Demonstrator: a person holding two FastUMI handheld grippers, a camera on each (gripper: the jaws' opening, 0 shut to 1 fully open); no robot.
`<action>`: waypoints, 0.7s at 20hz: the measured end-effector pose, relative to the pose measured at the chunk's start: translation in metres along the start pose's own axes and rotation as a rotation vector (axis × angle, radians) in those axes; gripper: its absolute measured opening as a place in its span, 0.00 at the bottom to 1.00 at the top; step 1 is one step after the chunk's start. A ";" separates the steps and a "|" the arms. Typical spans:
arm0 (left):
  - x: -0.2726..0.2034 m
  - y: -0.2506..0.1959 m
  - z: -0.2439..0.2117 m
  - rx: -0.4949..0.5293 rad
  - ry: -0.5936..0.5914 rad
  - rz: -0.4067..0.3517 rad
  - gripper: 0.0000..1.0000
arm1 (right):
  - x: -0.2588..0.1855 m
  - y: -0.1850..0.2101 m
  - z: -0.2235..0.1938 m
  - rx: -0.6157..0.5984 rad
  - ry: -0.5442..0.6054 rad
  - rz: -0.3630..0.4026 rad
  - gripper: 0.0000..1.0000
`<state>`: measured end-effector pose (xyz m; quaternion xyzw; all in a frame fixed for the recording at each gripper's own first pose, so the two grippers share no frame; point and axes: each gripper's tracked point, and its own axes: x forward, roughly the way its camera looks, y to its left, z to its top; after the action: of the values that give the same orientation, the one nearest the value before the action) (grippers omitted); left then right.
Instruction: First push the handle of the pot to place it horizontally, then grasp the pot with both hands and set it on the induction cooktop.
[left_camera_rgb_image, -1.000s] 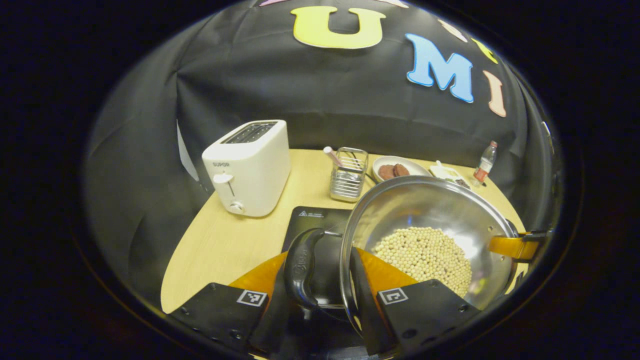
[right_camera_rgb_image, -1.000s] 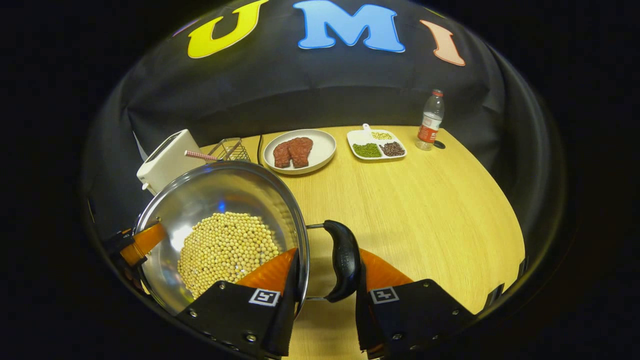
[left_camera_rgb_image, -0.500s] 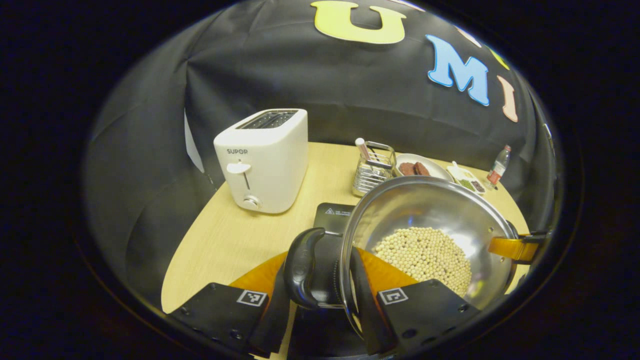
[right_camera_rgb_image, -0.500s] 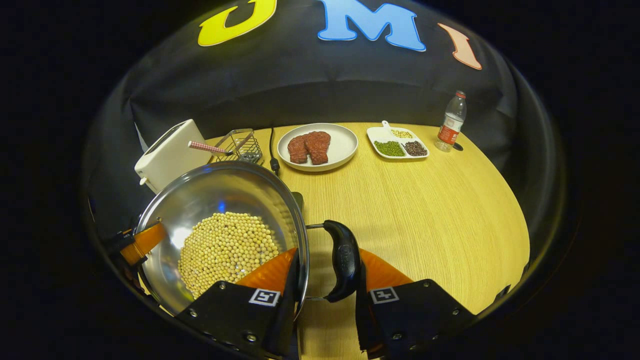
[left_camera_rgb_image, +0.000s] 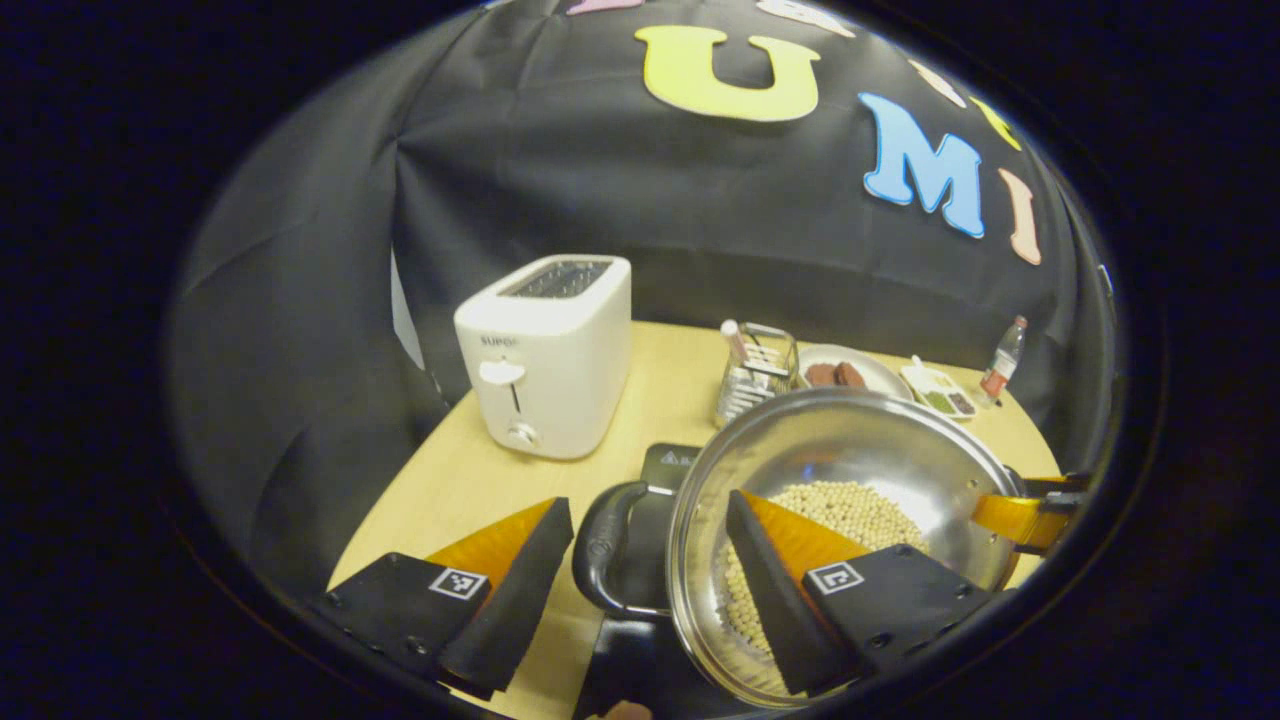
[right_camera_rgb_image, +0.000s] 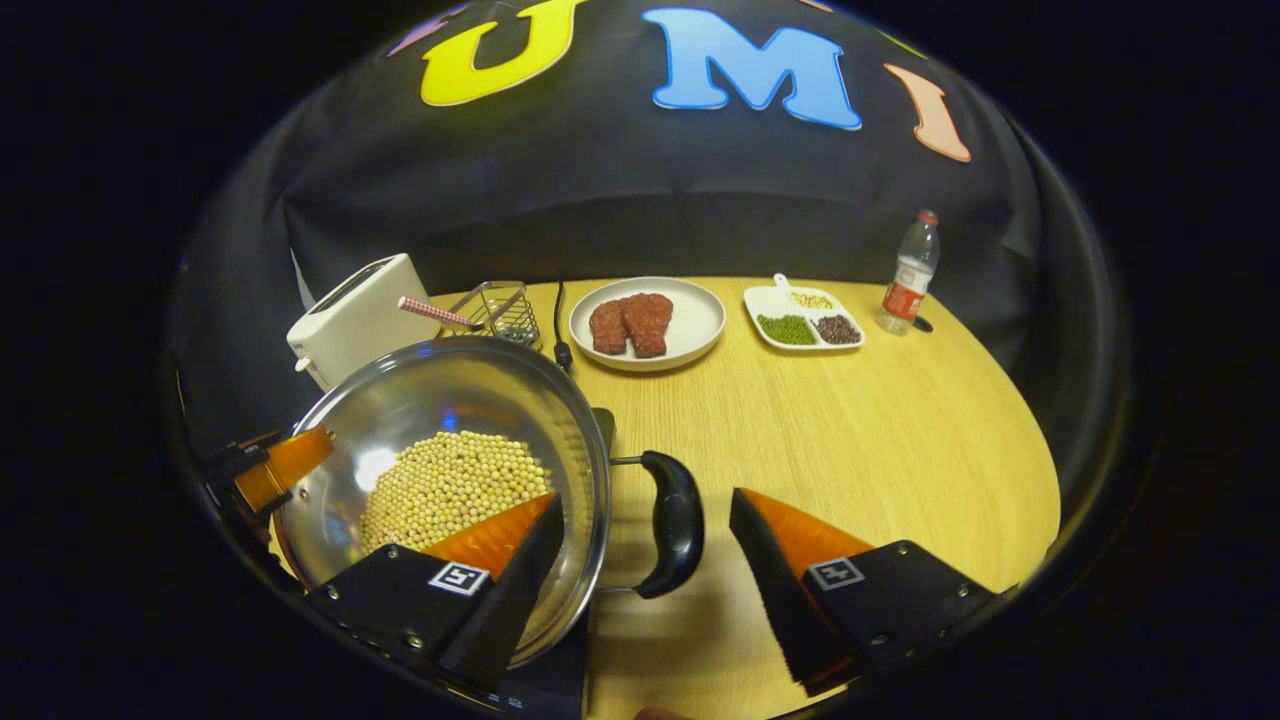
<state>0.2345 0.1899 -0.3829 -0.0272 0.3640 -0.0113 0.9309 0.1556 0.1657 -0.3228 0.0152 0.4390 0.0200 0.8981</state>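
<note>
Black draped cloth wall (right_camera_rgb_image: 640, 200) across the upper half of the frame, creased in soft folds. Round pale wooden tabletop (right_camera_rgb_image: 880, 450) with fine grain filling the lower right, warmly lit. Deep shadow at far left.

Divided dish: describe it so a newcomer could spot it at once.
Look along the far edge of the wooden table, by the black cloth wall. Between the round plate of meat and the water bottle sits the divided dish, white, its compartments holding green, dark and pale beans.
</note>
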 end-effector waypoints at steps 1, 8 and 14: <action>-0.010 -0.001 0.014 0.020 -0.045 0.009 0.97 | -0.008 -0.004 0.005 -0.006 -0.031 -0.001 0.97; -0.118 -0.084 0.093 0.024 -0.297 -0.016 0.97 | -0.089 -0.073 0.055 -0.023 -0.278 0.009 0.98; -0.210 -0.177 0.116 0.033 -0.407 -0.062 0.99 | -0.176 -0.146 0.072 -0.093 -0.445 -0.021 0.98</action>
<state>0.1589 0.0262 -0.1450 -0.0249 0.1674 -0.0399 0.9848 0.1082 0.0107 -0.1462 -0.0266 0.2287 0.0271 0.9728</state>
